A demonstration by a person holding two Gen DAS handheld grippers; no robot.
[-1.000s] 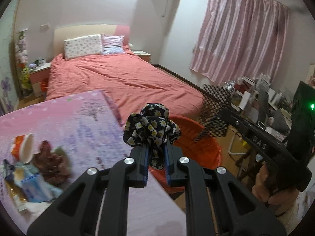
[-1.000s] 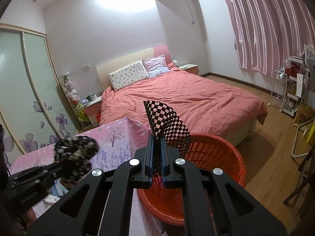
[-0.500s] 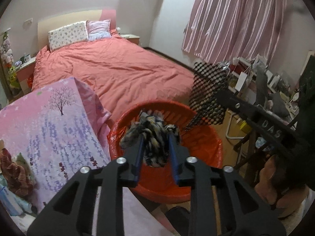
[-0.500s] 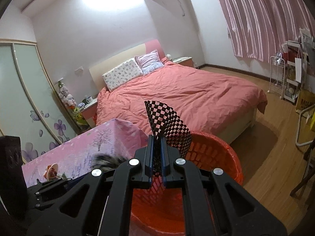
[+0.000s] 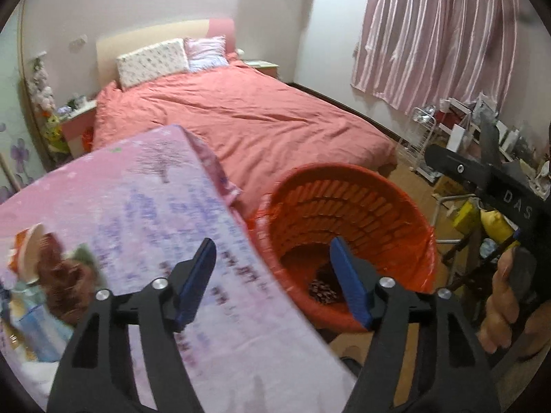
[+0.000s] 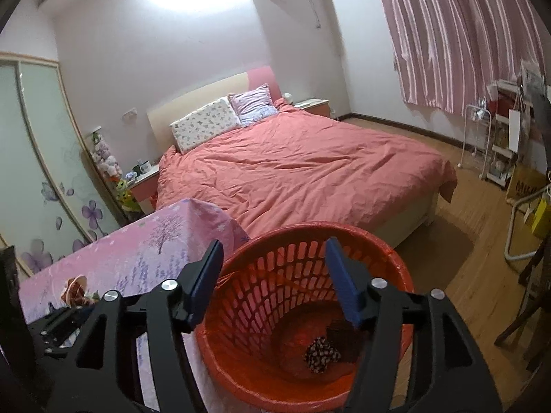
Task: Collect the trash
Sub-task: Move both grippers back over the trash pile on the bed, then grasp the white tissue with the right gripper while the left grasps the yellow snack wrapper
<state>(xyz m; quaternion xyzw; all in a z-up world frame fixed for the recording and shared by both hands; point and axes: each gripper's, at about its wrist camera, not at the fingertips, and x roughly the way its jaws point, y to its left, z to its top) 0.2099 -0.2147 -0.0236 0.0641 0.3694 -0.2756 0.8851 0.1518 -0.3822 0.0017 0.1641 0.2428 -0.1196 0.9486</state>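
The jaws of my left gripper (image 5: 272, 258) and right gripper (image 6: 272, 261) have just been opening; both stand wide and empty above the round red plastic basket (image 6: 385, 258), where a crumpled flowered cloth (image 6: 322, 349) lies.

Red basket (image 6: 361, 251) — pink floral tablecloth (image 6: 144, 241)

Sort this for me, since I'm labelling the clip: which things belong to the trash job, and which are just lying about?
Belongs to the job:
- red basket
- patterned scrap lying in it
- litter pile on the table
- left gripper and right gripper, both open

Just lying about:
- bed
- pillows
- curtain
- wire rack
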